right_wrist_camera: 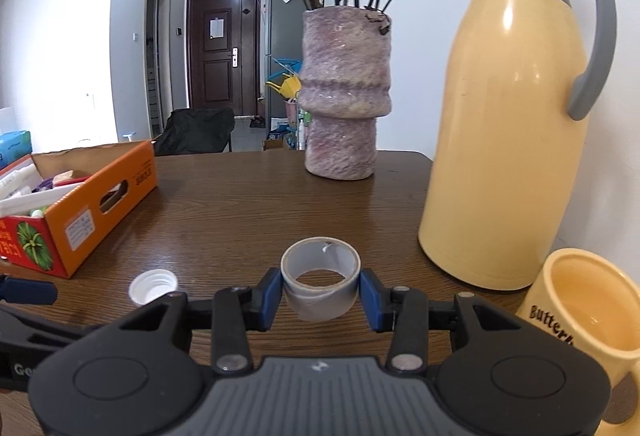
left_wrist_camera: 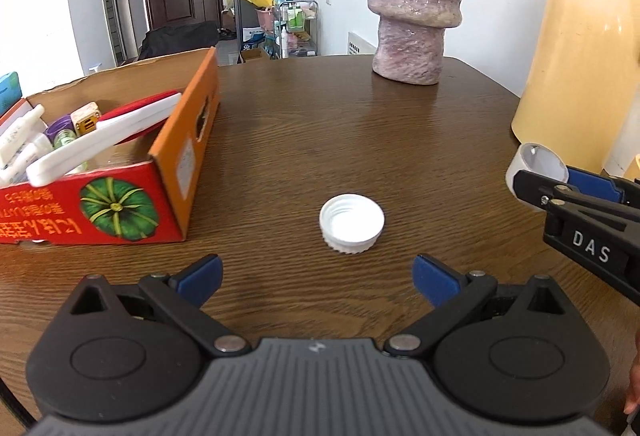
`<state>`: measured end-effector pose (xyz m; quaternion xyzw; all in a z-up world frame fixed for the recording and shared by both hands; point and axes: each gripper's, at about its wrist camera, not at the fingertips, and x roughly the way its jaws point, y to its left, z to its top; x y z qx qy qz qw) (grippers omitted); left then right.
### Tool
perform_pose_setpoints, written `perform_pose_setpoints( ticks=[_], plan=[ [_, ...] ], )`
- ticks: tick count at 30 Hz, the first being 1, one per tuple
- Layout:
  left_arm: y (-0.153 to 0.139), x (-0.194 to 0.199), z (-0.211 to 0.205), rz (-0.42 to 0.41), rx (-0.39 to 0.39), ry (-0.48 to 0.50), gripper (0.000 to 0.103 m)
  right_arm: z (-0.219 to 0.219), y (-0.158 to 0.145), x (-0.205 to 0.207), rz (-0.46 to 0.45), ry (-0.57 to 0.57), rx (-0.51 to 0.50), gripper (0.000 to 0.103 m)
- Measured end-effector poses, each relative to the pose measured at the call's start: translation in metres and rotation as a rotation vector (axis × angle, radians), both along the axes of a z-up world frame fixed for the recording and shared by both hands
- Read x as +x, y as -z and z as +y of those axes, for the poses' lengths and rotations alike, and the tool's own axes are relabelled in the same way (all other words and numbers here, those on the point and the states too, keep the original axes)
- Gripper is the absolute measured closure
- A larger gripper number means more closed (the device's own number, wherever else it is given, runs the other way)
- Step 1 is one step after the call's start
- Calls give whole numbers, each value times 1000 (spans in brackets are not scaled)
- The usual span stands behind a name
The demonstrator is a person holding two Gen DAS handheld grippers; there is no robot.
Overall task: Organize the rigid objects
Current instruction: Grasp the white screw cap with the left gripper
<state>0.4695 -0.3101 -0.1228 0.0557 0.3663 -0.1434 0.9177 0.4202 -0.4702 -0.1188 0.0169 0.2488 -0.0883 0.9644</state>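
1. Left tongs (left_wrist_camera: 318,276): jaws wide apart, nothing between them, low over the counter (left_wrist_camera: 340,123).
2. White bottle cap (left_wrist_camera: 351,223): open side up, on the counter just ahead of the left tongs.
3. Cardboard box (left_wrist_camera: 168,187): at left, orange and red, holding white tubes and small bottles.
4. Right tongs (left_wrist_camera: 540,177): entering from the right edge, gripping a white tape roll (left_wrist_camera: 534,165).
5. Pink vase (left_wrist_camera: 416,3): upright at the far side.
6. Yellow thermos (left_wrist_camera: 580,47): at right.
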Motion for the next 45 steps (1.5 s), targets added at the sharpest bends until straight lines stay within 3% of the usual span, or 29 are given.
perform_pose_setpoints(
  ticks=[17, 22, 26, 30, 35, 45],
  plan=[
    [7, 26, -22, 33, 1, -46, 3, -23, 9, 7, 32, 37, -10, 62],
    [8, 33, -25, 38, -1, -83, 16, -25, 11, 8, 35, 45, -7, 62],
    [9, 34, -25, 42, -10, -81, 33, -26, 12, 9, 37, 47, -6, 62],
    [9, 34, -25, 34, -2, -92, 40, -25, 12, 10, 37, 45, -7, 62],
    [9, 33, -26, 20, 8, -95, 61, -25, 13, 11, 41, 43, -8, 62],
    [8, 30, -23, 16, 3, -84, 61, -24, 13, 10, 31, 41, -8, 62]
  ],
)
